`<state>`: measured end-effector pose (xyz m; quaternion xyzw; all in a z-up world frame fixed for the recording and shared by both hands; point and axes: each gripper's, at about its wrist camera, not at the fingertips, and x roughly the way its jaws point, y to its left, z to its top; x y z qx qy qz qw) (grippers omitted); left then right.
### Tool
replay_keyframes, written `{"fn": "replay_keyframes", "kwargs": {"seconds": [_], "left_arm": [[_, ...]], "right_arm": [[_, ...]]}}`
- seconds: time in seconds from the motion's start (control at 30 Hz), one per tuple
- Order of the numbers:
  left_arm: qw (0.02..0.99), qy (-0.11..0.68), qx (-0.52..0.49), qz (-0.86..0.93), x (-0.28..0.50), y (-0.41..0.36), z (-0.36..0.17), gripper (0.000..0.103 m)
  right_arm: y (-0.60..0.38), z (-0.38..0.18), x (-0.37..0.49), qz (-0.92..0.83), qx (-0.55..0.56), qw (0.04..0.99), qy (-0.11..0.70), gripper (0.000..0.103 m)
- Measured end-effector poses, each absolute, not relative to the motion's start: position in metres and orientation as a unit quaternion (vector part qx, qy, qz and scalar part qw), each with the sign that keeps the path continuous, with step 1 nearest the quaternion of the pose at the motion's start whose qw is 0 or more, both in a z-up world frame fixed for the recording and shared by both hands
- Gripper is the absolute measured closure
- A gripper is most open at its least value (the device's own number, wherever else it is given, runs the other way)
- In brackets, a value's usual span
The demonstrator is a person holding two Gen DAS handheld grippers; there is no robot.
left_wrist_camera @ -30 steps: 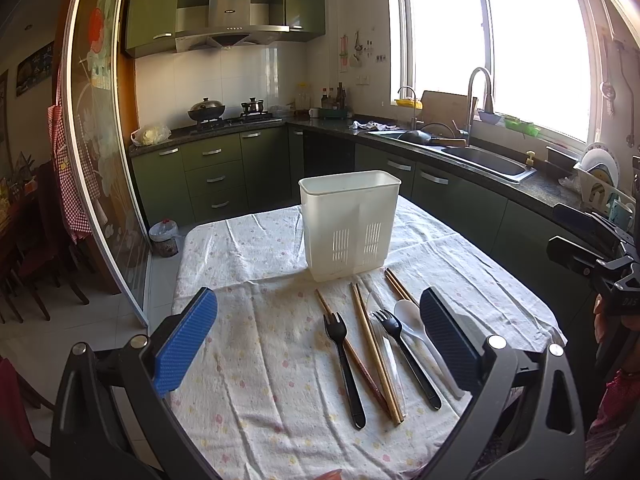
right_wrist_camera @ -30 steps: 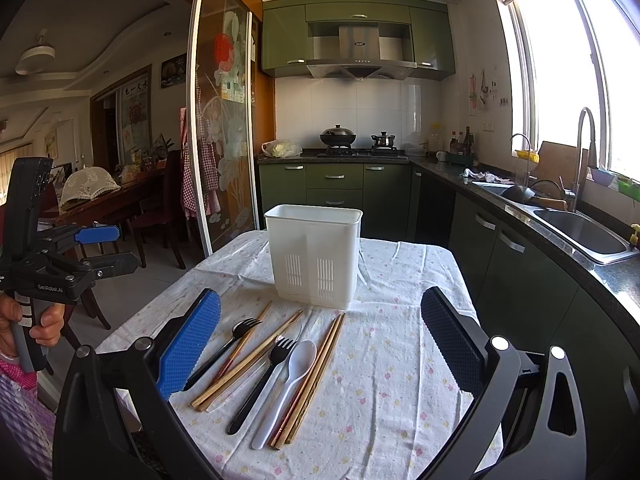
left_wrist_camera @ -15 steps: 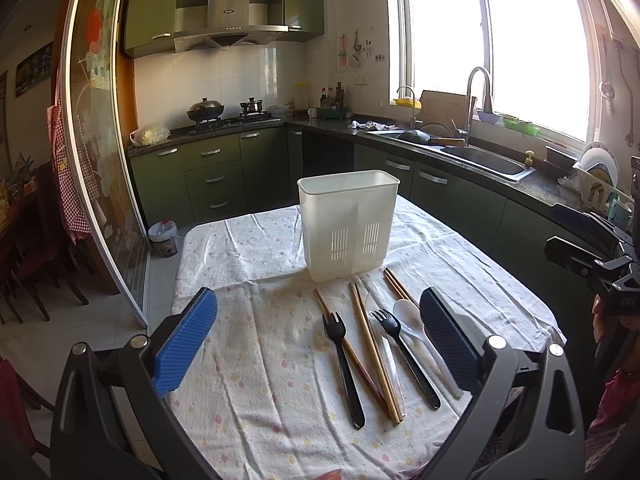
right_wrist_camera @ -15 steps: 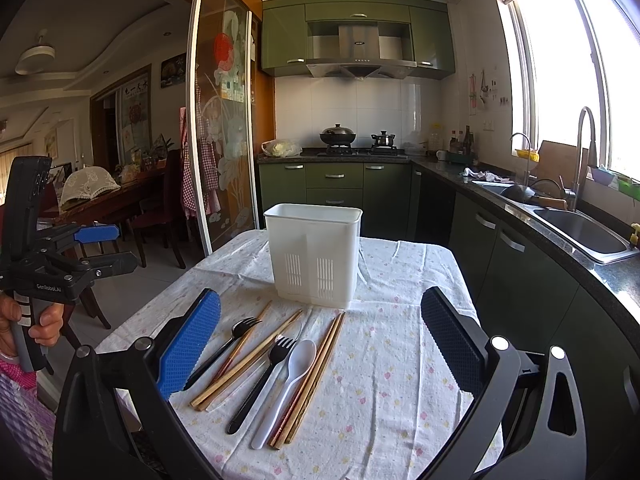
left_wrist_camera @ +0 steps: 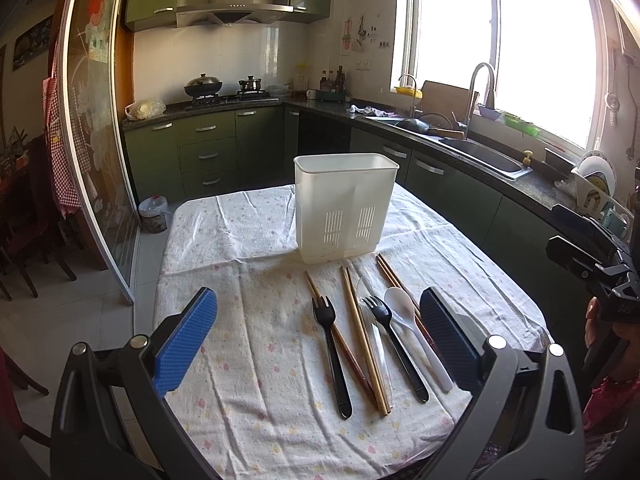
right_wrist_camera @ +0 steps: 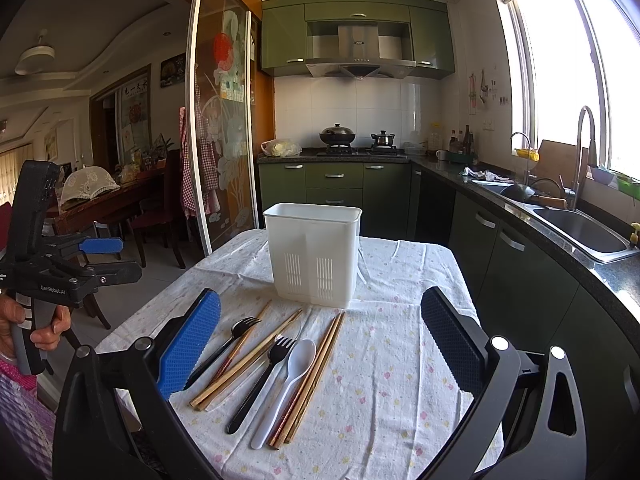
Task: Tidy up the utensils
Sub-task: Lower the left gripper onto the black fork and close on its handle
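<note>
A white slotted utensil holder (left_wrist_camera: 344, 206) (right_wrist_camera: 314, 254) stands upright on the cloth-covered table (left_wrist_camera: 224, 280). In front of it lie two black forks (left_wrist_camera: 330, 350) (left_wrist_camera: 394, 346), a white spoon (left_wrist_camera: 416, 334) (right_wrist_camera: 290, 384), a clear spoon and several wooden chopsticks (left_wrist_camera: 362, 334) (right_wrist_camera: 314, 376). My left gripper (left_wrist_camera: 318, 338) is open and empty, hovering over the table's near edge with the utensils between its pads. My right gripper (right_wrist_camera: 320, 344) is open and empty, at the table's near side. Each gripper shows in the other's view, the left one (right_wrist_camera: 100, 258) and the right one (left_wrist_camera: 584, 248), both off the table.
Green kitchen cabinets run behind and to the right, with a sink (left_wrist_camera: 484, 156), a tap and a dish rack (left_wrist_camera: 596, 188). A stove with pots (left_wrist_camera: 202, 88) is at the back. A glass sliding door (left_wrist_camera: 96, 128) and dining chairs are to the left.
</note>
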<state>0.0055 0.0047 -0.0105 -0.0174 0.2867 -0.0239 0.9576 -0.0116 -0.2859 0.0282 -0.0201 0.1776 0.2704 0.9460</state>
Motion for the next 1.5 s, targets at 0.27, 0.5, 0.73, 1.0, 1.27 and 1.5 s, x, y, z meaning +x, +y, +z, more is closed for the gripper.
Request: {"fn": "replay_keyframes", "kwargs": {"seconds": [0.27, 0.5, 0.73, 1.0, 1.27, 1.5], "left_arm": [[0.946, 0.322, -0.009, -0.046, 0.018, 0.000, -0.010, 0.007], [0.904, 0.415, -0.060, -0.084, 0.062, -0.004, -0.023, 0.007], [0.817, 0.561, -0.096, -0.096, 0.119, -0.022, -0.078, 0.007], [0.759, 0.641, -0.105, -0.045, 0.152, -0.015, -0.120, 0.020], [0.733, 0.672, -0.099, -0.019, 0.172, -0.003, -0.141, 0.058], [0.731, 0.677, -0.082, -0.013, 0.181, -0.004, -0.146, 0.075]], "right_arm": [[-0.282, 0.017, -0.002, 0.270, -0.017, 0.943, 0.193, 0.004], [-0.297, -0.001, 0.031, 0.237, 0.026, 0.925, 0.296, 0.004], [-0.292, -0.034, 0.066, 0.216, 0.005, 0.887, 0.407, 0.004], [-0.282, -0.044, 0.067, 0.218, -0.027, 0.874, 0.432, 0.004], [-0.276, -0.048, 0.066, 0.229, -0.028, 0.866, 0.443, 0.004], [-0.272, -0.045, 0.066, 0.236, -0.032, 0.866, 0.440, 0.004]]}}
